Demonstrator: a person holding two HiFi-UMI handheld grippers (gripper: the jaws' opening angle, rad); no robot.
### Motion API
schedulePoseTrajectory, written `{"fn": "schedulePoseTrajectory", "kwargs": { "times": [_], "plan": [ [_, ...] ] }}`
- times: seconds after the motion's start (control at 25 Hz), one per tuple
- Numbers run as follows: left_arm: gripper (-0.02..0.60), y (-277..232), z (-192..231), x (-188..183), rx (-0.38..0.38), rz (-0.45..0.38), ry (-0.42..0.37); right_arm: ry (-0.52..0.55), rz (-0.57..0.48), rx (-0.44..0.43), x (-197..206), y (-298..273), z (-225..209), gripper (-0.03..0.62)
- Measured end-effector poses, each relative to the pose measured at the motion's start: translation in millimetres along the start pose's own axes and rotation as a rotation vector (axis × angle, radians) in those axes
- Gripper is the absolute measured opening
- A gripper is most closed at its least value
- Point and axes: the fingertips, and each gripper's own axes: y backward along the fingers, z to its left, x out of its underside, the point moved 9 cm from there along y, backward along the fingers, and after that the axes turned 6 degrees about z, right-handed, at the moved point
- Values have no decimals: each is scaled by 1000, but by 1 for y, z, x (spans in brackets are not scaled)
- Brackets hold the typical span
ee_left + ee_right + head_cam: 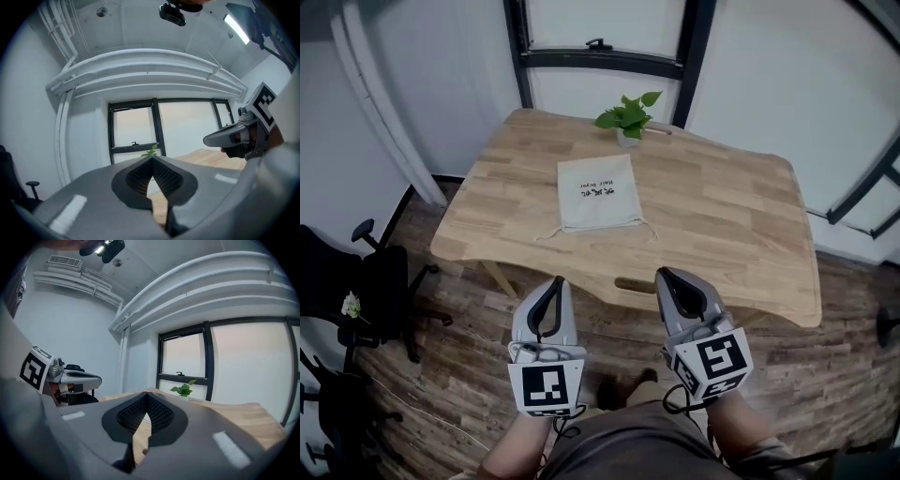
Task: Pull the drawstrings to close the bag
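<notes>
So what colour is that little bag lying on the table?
The bag is off-white cloth with small dark print; the head view shows it best.

Counts from the head view:
- 1 wooden table (722, 216), centre frame.
- 1 cloth bag (598, 192) on it.
- 2 drawstring ends (546, 234), at the bag's 7 and 5 o'clock corners.
- 1 potted plant (627, 116) at the bag's 12 o'clock.
- 2 grippers: left gripper (556, 281) at 7 o'clock, right gripper (667, 275) at 5 o'clock.
- 2 marker cubes (547, 386), one per gripper.
- 2 black office chairs (380, 272), at 8 to 9 o'clock, the lower one only partly in frame.
- 1 black-framed window (600, 58) at 12 o'clock.
</notes>
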Motion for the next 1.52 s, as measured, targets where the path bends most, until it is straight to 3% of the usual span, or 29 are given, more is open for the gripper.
{"fn": "schedulePoseTrajectory", "kwargs": {
  "times": [0.36, 0.8, 1.12, 1.52],
  "plan": [
    [0, -60, 5, 19, 25, 58, 18, -34, 46, 22, 14, -42, -49, 29],
    [0, -149, 14, 34, -9, 157, 2, -59, 92, -44, 24, -123, -122, 29],
    [0, -179, 23, 29, -73, 185, -21, -61, 76, -118, 19, -163, -151, 29],
    [0, -208, 46, 18, -120, 195, -49, -45, 75, -111, 4, -196, -178, 30]
  ]
}}
